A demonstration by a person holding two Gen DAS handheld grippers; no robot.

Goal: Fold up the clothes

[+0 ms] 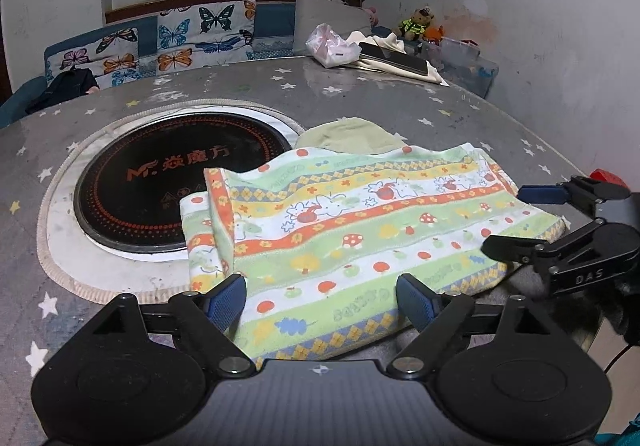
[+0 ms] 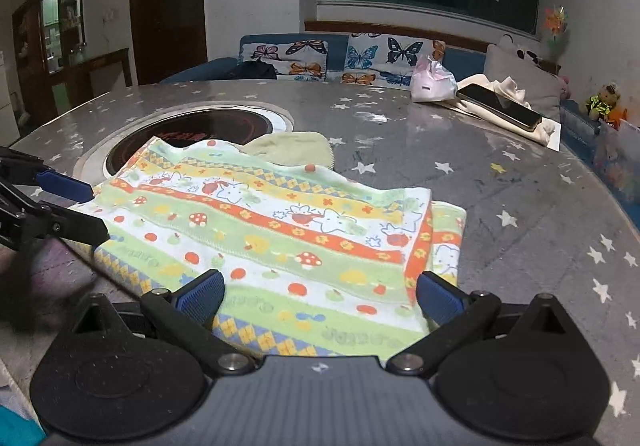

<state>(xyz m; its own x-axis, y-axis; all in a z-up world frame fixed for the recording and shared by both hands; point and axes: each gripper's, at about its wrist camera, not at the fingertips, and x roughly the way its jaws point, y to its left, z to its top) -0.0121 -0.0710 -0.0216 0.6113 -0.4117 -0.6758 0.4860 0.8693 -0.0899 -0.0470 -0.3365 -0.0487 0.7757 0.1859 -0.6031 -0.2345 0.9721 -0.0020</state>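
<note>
Lying part-folded on the worktop (image 1: 360, 94), the patterned garment (image 1: 360, 230) needs further folds; left claw (image 1: 320, 298) and right claw (image 2: 320, 294) gape wide, empty.

both hand-held grippers, left (image 1: 320, 300) and right (image 2: 320, 296), gape wide.

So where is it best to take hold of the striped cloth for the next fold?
Grip the striped cloth at its near hem, one corner per gripper, coming low from the near table edge. Both the left gripper and right gripper are open there, and that hem overhangs slightly.
</note>
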